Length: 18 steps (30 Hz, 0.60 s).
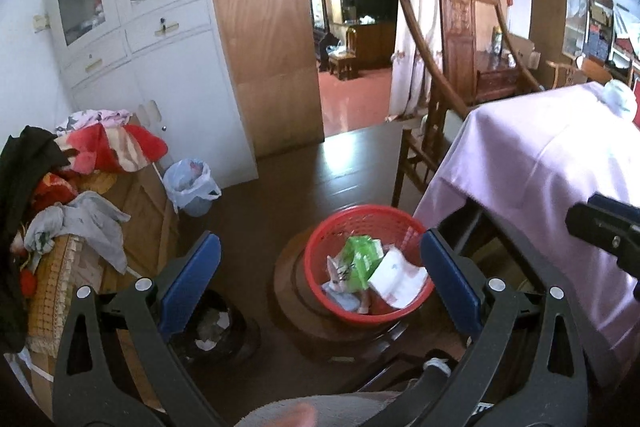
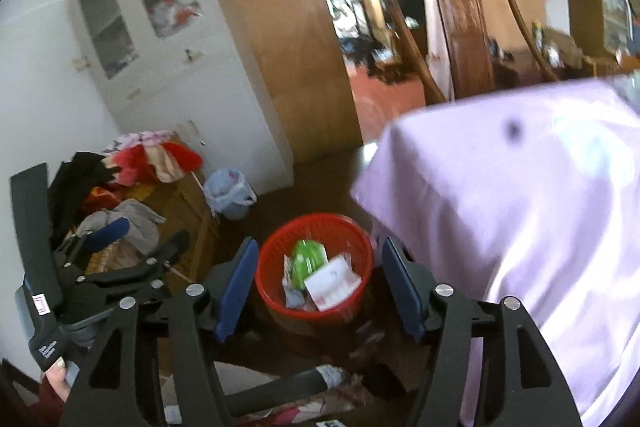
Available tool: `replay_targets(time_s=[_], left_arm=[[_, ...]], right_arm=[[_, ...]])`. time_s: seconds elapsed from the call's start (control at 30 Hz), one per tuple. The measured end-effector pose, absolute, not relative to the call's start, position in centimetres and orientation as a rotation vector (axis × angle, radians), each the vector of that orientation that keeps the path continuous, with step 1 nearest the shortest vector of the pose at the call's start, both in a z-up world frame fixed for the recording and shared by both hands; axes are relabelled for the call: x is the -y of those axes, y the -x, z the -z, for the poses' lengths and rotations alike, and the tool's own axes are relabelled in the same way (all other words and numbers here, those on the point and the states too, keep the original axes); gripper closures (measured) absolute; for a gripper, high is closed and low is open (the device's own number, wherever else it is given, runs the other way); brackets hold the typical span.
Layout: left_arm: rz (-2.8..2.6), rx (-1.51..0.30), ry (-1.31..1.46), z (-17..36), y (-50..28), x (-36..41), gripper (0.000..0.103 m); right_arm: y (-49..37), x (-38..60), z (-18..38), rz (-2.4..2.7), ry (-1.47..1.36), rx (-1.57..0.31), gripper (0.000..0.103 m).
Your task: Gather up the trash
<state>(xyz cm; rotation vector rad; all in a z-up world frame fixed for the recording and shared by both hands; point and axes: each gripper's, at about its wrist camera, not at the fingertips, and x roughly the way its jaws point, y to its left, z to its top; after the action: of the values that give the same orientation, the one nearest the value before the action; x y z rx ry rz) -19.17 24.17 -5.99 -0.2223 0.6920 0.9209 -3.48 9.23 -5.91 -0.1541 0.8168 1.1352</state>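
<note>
I had both grippers over the dark floor, and both were released with nothing between the blue pads. The left gripper point(image 1: 320, 279) stood wide apart, and the right gripper point(image 2: 316, 285) was spread too; its view was blurred. In the right wrist view the left gripper point(image 2: 136, 239) showed at the near left, held by a hand point(image 2: 56, 379).

Just beyond both sets of fingers sat the red basket point(image 1: 320, 239) on a round wooden stool point(image 1: 288, 291). The trash lay inside it: a green packet point(image 1: 358, 259), a white paper point(image 1: 396, 279) and some smaller wrappers.

To the right, the table with the lilac cloth point(image 1: 540, 167) stood just beside the basket. To the left were a cardboard box point(image 1: 140, 211) piled with clothes point(image 1: 108, 147) and, farther back, a blue bin point(image 1: 190, 183) lined with a plastic bag. The white cabinet point(image 1: 160, 59) and a wooden chair point(image 1: 448, 67) stood far behind.
</note>
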Motion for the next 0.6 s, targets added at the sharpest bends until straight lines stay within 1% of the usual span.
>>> replay_targets(time_s=[0.1,0.23,0.4,0.6], left_arm=[[-0.922,-0.722,0.242,7.6,18.9,-25.3,0.007],[-0.921,-0.768,0.266,9.6,18.4,-26.3,0.007],[-0.917,-0.831,0.273,11.8,17.5,-27.3,0.007],[-0.874,-0.892,0.379,14.3,17.3,-28.6,0.007]], right_arm=[[3.4,-10.6,7.7,-1.094,0.193,-0.87,0.039],[4.1,-12.1,9.4,-1.06,0.256,-0.872,0.033],[4.7,-13.8,10.9,-1.013,0.339,-0.861,0.029],[4.6,-15.0,12.6,-1.001,0.392,-0.89,0.027]])
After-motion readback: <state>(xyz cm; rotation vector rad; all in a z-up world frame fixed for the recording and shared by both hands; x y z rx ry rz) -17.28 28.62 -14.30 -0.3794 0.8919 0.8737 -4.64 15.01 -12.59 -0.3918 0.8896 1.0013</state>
